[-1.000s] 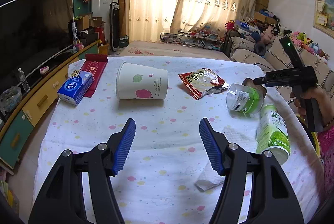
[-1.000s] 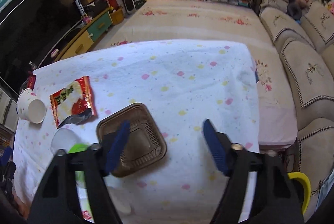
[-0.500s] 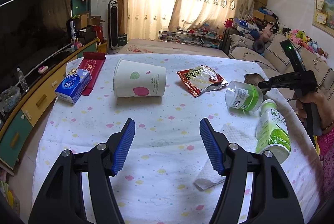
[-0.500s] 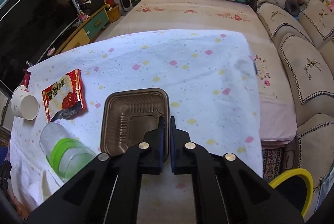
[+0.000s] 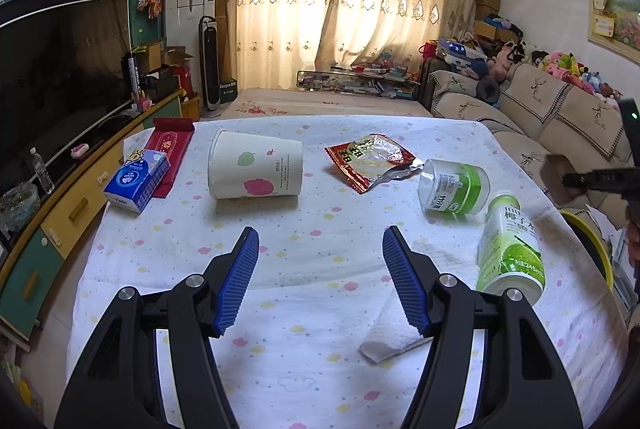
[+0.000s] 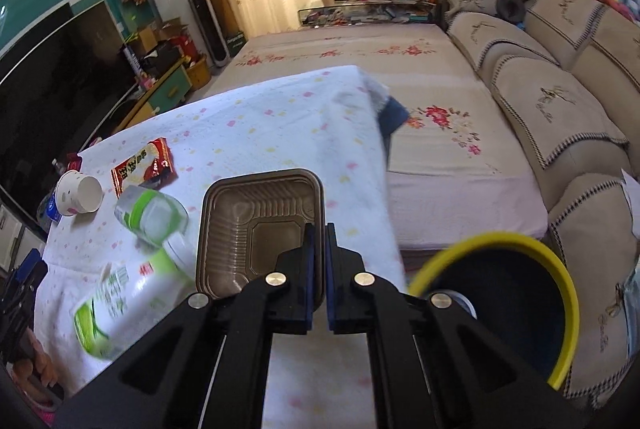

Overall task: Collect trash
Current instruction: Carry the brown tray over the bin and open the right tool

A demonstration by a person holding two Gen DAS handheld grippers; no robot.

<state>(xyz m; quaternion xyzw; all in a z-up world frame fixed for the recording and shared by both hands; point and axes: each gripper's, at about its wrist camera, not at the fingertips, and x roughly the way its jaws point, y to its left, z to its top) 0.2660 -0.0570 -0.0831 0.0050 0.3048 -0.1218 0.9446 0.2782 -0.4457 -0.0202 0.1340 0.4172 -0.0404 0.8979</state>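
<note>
My right gripper point(image 6: 319, 233) is shut on the rim of a brown plastic tray point(image 6: 256, 225) and holds it lifted over the table's right edge, beside the yellow-rimmed bin point(image 6: 568, 293). My left gripper point(image 5: 320, 261) is open and empty above the tablecloth. On the table lie a paper cup point(image 5: 256, 165) on its side, a red snack wrapper point(image 5: 372, 161), a clear jar with green label point(image 5: 454, 187), a green-white bottle point(image 5: 510, 249) and a crumpled white tissue point(image 5: 396, 325). The tray point(image 5: 556, 173) and the right gripper point(image 5: 600, 179) also show at the left wrist view's right edge.
A blue tissue pack point(image 5: 136, 181) and a red packet point(image 5: 170, 149) lie at the table's left edge. A TV cabinet point(image 5: 60, 221) runs along the left. A sofa point(image 6: 560, 101) stands to the right, behind the bin.
My right gripper closed on the brown tray, lifted it and carried it right, toward the yellow bin. My left gripper stayed open, nearly still.
</note>
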